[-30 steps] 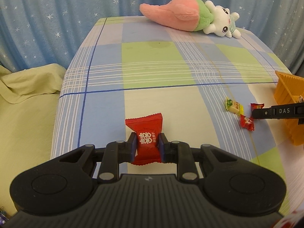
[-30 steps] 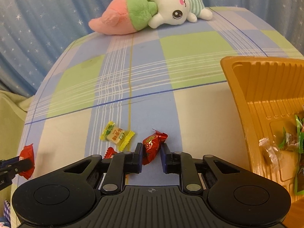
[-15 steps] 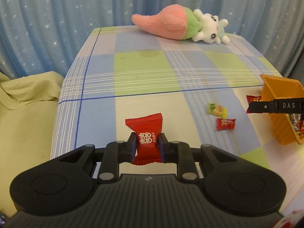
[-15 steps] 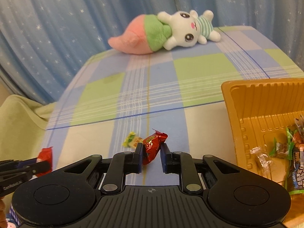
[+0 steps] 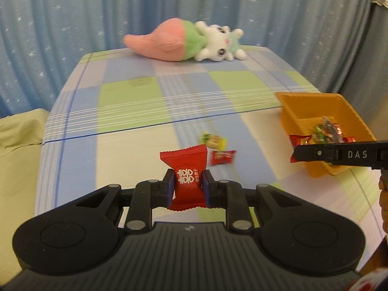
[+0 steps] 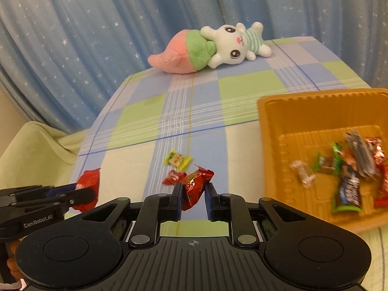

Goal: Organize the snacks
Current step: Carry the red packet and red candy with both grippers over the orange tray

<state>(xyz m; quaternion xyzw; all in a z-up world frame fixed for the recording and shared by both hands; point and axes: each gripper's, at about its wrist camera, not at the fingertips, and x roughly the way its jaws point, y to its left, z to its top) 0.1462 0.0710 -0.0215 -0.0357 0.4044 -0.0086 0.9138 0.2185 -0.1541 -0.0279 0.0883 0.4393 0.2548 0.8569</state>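
My left gripper (image 5: pixel 186 186) is shut on a red snack packet (image 5: pixel 185 172) with white characters, held above the checked tablecloth. My right gripper (image 6: pixel 192 191) is shut on a shiny red wrapped candy (image 6: pixel 196 184), left of the orange tray (image 6: pixel 303 111). The tray holds several wrapped snacks (image 6: pixel 349 169). On the cloth lie a yellow candy (image 6: pixel 177 159) and a small red candy (image 6: pixel 172 177). The left wrist view shows the same yellow candy (image 5: pixel 213 140) and small red candy (image 5: pixel 222 156), the tray (image 5: pixel 300 104), and the right gripper's finger (image 5: pixel 339 155) with its candy (image 5: pixel 299 140) by the tray's near wall.
A pink, green and white plush toy (image 5: pixel 184 42) lies at the table's far edge before a blue starred curtain (image 5: pixel 72 24). A pale green cloth (image 5: pixel 17 131) lies off the table's left side. In the right wrist view the left gripper (image 6: pixel 48 194) sits at lower left.
Both grippers have risen and drawn back with their candies still held. The tray has come further into both views, and the right gripper's candy now sits beside the tray's wall.
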